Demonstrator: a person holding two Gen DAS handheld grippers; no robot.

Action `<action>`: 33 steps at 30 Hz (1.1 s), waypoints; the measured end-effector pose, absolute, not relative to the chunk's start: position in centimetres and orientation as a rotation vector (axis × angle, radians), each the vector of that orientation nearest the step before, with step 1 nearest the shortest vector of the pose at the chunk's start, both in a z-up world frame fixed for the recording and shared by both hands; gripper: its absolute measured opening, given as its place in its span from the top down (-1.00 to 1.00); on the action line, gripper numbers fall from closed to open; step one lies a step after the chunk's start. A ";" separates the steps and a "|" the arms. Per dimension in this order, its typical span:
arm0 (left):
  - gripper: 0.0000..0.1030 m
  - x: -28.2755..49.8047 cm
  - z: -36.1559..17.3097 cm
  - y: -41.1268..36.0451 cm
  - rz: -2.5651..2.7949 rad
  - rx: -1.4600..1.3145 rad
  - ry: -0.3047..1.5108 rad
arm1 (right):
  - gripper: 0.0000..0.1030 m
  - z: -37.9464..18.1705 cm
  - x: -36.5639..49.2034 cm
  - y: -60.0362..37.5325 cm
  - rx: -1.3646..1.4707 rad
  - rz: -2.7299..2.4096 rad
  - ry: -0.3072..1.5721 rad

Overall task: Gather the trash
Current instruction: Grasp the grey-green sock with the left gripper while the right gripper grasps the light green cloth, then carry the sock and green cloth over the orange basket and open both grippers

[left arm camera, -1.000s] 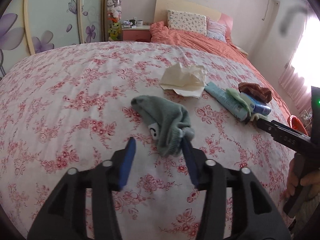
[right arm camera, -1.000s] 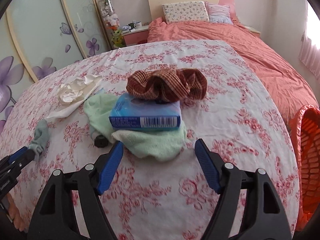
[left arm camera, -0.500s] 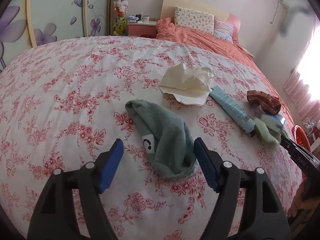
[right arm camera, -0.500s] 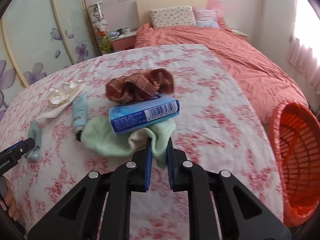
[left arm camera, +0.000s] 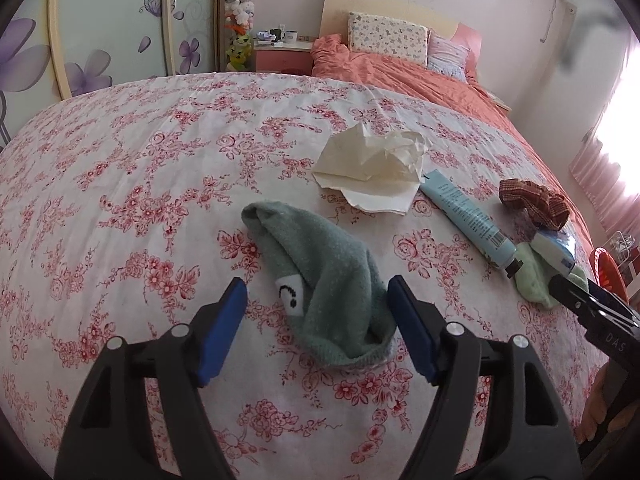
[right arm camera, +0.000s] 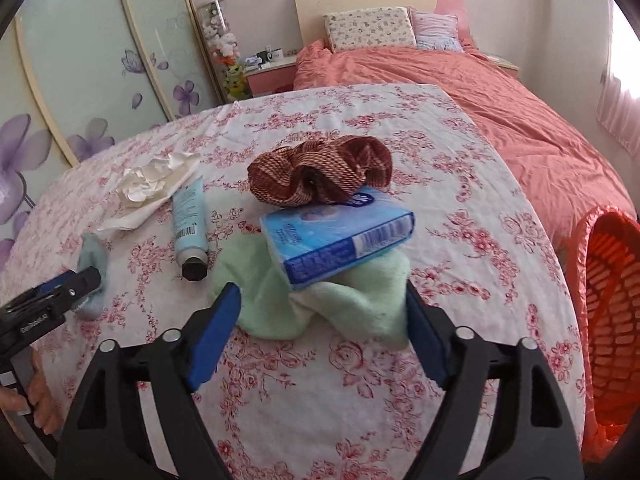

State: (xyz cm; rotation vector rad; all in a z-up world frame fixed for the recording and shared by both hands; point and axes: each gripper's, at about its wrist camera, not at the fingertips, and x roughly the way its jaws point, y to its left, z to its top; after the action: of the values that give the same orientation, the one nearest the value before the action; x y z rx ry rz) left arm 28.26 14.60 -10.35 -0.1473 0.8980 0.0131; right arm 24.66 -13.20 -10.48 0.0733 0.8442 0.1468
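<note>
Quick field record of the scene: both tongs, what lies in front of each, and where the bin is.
surface: floral sheet
left tongs: open, pads astride the grey-green sock, not pressing it
right tongs: open, jaws just opened; pale green cloth between pads, ungripped
on the cloth: blue tissue pack
behind the pack: brown scrunchie
trash candidate: crumpled paper
beside the paper: blue tube
bin: orange basket, right bed edge
</note>
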 end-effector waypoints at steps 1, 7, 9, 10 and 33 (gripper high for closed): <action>-0.38 28.3 -10.4 14.6 0.013 -0.145 0.896 | -0.55 -10.6 24.8 -12.9 0.050 0.134 0.849; -0.37 28.6 -10.4 14.2 0.013 -0.139 0.887 | -0.55 -10.9 25.1 -12.6 0.017 0.105 0.876; -0.37 28.6 -10.4 13.9 0.004 -0.142 0.889 | -0.48 -10.9 25.1 -12.7 0.017 0.097 0.874; -0.37 28.6 -10.4 13.9 0.002 -0.142 0.889 | -0.47 -10.9 25.1 -12.7 0.016 0.092 0.873; 0.77 25.6 -4.0 11.9 -0.078 -0.082 0.763 | 0.72 -3.2 20.5 -15.4 0.119 0.160 0.666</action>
State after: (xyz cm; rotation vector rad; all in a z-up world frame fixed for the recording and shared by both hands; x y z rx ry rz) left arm 25.59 11.86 -3.98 -0.0822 0.7633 -0.0778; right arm 20.53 -15.41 -3.24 0.1192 0.6663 0.1600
